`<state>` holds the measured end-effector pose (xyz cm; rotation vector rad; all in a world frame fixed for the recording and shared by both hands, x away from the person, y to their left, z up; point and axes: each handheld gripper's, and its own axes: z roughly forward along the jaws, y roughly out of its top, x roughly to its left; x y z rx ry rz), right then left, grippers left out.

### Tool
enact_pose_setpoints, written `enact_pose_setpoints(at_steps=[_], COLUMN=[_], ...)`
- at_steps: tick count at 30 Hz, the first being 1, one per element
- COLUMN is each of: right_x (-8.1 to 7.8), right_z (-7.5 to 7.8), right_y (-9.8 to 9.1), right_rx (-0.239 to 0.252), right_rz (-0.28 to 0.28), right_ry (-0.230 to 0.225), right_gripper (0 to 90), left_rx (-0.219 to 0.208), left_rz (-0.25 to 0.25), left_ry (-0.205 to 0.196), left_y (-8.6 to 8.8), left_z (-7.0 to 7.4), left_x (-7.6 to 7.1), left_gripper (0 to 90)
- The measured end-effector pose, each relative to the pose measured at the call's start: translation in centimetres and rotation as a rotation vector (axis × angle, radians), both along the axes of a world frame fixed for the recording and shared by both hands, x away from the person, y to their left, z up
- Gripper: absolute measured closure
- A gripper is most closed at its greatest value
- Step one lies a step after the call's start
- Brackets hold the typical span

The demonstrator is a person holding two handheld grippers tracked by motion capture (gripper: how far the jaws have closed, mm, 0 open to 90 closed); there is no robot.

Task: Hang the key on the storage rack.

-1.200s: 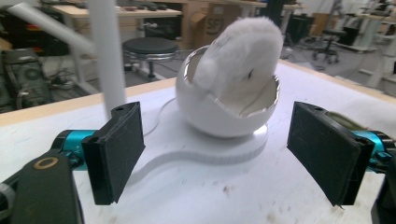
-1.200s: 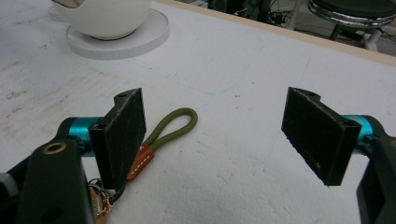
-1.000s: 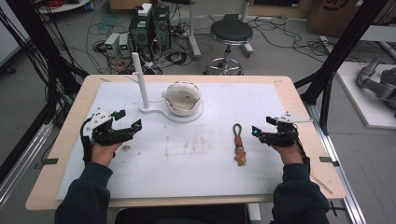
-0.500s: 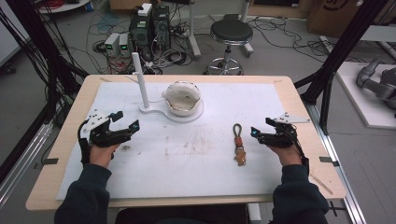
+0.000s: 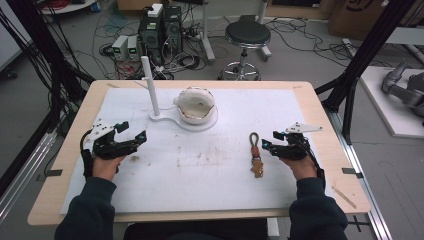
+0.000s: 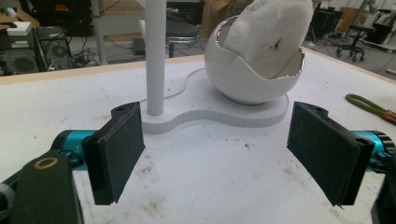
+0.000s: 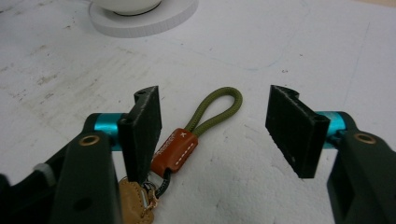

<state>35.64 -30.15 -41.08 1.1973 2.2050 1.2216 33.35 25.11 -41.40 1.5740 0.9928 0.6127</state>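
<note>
A keychain (image 5: 256, 155) with an olive cord loop, a brown leather tab and a tan charm lies on the white mat at the right. My right gripper (image 5: 267, 140) hovers just right of it. In the right gripper view the keychain (image 7: 175, 151) lies between the jaws, close to the left one. The right gripper (image 7: 217, 107) has just been closing its jaws, which stand apart and press on nothing. My left gripper (image 5: 132, 131) rests wide open at the left. The left gripper (image 6: 215, 154) faces the white egg-shaped bowl (image 6: 243, 79) and the post (image 6: 155, 56).
The bowl (image 5: 196, 105), holding something white and fluffy, and the thin upright post (image 5: 150, 85) share a white base (image 5: 165, 119) at the mat's back centre. The stained white mat (image 5: 210, 165) covers most of the wooden table. Stool, computers and cables stand beyond the far edge.
The right gripper's jaws look a little closer together than before. Both hands, the keychain and the bowl stand stay where they were.
</note>
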Motion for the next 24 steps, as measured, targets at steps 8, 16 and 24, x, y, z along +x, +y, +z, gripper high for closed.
enact_pose_setpoints(at_steps=[8, 16, 24], right_x=[0.6, 1.2, 0.7], right_z=[-1.4, -3.3, -3.2], right_y=[0.7, 3.4, 4.4], right_rx=[-0.027, -0.121, -0.226], right_rz=[-0.005, 0.014, 0.021], right_ry=[0.067, 0.180, 0.148], right_gripper=[55.5, 44.1, 51.8], left_rx=[0.017, 0.018, 0.019], left_rz=[0.001, -0.001, 0.009], left_ry=[0.021, 0.048, 0.060], left_y=[0.5, 0.7, 0.8], left_z=[-0.6, -1.2, -1.3], left_x=[-0.2, 0.2, 0.3], left_gripper=[18.4, 18.4, 18.4])
